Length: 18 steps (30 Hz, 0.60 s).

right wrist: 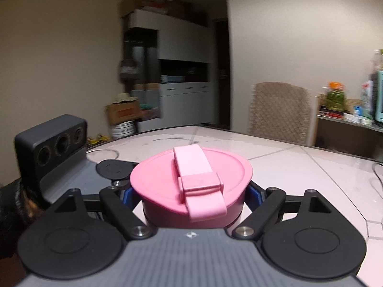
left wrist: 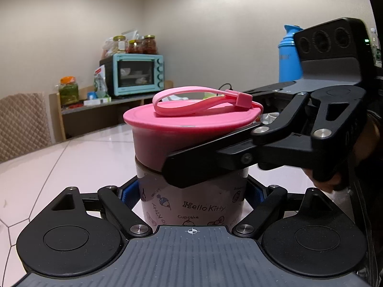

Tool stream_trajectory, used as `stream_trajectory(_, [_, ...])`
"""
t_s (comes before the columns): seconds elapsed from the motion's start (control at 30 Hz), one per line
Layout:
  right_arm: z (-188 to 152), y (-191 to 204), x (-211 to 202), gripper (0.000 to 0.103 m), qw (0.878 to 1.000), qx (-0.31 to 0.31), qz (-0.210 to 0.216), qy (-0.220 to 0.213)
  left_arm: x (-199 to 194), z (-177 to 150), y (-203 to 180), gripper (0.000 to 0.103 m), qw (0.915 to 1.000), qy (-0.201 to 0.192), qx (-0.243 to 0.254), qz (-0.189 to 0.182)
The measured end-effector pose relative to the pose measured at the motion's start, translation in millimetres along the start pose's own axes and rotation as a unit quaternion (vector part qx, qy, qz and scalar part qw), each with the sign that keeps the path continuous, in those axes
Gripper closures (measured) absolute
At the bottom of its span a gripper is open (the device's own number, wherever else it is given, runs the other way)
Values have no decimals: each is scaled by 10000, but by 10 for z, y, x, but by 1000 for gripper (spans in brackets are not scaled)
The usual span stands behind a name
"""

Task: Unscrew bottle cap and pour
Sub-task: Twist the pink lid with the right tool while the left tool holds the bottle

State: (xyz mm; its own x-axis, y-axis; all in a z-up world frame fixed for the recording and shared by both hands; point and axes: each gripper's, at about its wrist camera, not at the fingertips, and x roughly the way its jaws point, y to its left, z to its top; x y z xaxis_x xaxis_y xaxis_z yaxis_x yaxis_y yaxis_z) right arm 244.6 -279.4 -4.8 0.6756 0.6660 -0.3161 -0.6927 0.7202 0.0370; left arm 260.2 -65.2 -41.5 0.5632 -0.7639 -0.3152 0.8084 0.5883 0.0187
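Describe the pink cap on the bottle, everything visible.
The pink cap is a wide, round, smooth plastic-looking lid with a paler pink strap looped across its top through a small buckle. It sits level on the upright Hello Kitty bottle. The right hand-held gripper clamps its sides; the left hand-held gripper holds the body below.

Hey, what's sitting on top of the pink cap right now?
A lighter pink carry strap lies looped across the pink cap, joined by a small clasp. The cap is still on, so the bottle's contents are hidden.

Dim warm indoor light — right view blurred, edges fisheye-bent.
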Motion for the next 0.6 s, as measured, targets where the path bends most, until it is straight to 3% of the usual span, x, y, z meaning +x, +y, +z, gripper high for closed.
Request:
stream_trajectory(0.33, [105, -226, -12, 17, 9935, -397, 1065, 68, 60, 35, 28, 13, 10000, 14, -6, 0])
stream_trajectory(0.6, [162, -179, -62, 16, 9946, -329, 987, 68, 76, 29, 37, 13, 10000, 14, -7, -3])
